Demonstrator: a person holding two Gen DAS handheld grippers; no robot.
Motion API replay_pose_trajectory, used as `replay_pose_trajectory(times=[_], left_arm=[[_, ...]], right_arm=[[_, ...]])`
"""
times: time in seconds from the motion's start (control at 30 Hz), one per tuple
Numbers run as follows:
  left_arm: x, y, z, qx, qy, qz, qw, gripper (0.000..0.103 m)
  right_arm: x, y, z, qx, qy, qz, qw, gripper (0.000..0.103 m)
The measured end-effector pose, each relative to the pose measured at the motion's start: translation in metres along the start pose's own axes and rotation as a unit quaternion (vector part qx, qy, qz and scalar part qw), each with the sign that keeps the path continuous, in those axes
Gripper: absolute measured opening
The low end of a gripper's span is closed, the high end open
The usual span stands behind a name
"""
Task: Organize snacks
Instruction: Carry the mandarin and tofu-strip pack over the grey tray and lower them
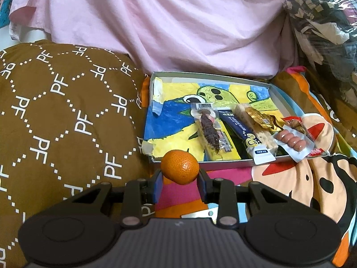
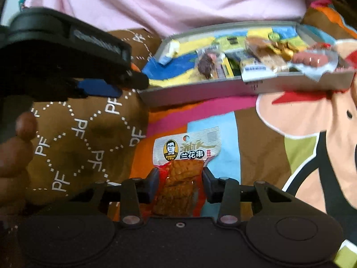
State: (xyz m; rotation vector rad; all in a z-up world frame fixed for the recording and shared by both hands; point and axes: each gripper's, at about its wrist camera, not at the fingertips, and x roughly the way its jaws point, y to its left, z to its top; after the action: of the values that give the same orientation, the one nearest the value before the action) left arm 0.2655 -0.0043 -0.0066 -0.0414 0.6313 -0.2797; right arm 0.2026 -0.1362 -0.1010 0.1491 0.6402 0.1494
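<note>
A bedroom at home.
Cartoon bedspread [image 1: 301, 178], brown pillow [image 1: 55, 111] at left, pink sheet [image 1: 178, 22] across the top, bagged clothes [image 1: 323, 22] upper right.

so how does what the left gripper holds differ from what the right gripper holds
The left gripper holds a round, bare orange; the right gripper holds a flat snack packet. The orange is plain, the packet printed. Both are pinched between the fingers, outside the tray.

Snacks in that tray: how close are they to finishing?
Mostly there. Several packets already lie in the tray, including the sausage pack. In hand: the left gripper holds a tangerine, the right gripper a tofu skewer packet. Both remain to place.
</note>
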Motion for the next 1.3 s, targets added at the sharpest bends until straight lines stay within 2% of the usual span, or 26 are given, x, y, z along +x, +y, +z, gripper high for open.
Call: replay_pose_trajectory(times=[0.33, 0.43, 0.57, 0.67, 0.87, 1.07, 1.23, 1.3], left_arm=[[-0.003, 0.003, 0.007, -0.003, -0.008, 0.005, 0.9999, 0.036], [-0.001, 0.004, 0.017, -0.007, -0.015, 0.006, 0.9998, 0.036], [0.009, 0.004, 0.032, -0.004, -0.018, 0.007, 0.9998, 0.036], [0.021, 0.004, 0.042, -0.006, -0.017, 0.005, 0.9998, 0.036], [0.054, 0.003, 0.053, -0.004, -0.006, 0.005, 1.0, 0.037], [0.078, 0.005, 0.052, -0.016, 0.009, 0.004, 0.9998, 0.037], [0.085, 0.006, 0.05, -0.024, 0.019, 0.005, 0.9995, 0.037], [0.088, 0.007, 0.049, -0.029, 0.023, 0.007, 0.9993, 0.038]], right_arm=[[-0.029, 0.003, 0.024, -0.055, -0.076, -0.006, 0.996, 0.042], [-0.032, -0.003, 0.045, -0.067, -0.109, -0.01, 0.992, 0.043], [-0.021, -0.024, 0.093, -0.064, -0.137, -0.013, 0.988, 0.043], [-0.004, -0.035, 0.127, -0.083, -0.152, -0.02, 0.985, 0.043], [0.047, -0.062, 0.18, -0.084, -0.122, 0.006, 0.989, 0.043], [0.077, -0.07, 0.197, -0.075, -0.098, 0.028, 0.992, 0.044], [0.091, -0.066, 0.198, -0.085, -0.088, 0.027, 0.992, 0.047], [0.093, -0.065, 0.199, -0.083, -0.086, 0.033, 0.992, 0.055]])
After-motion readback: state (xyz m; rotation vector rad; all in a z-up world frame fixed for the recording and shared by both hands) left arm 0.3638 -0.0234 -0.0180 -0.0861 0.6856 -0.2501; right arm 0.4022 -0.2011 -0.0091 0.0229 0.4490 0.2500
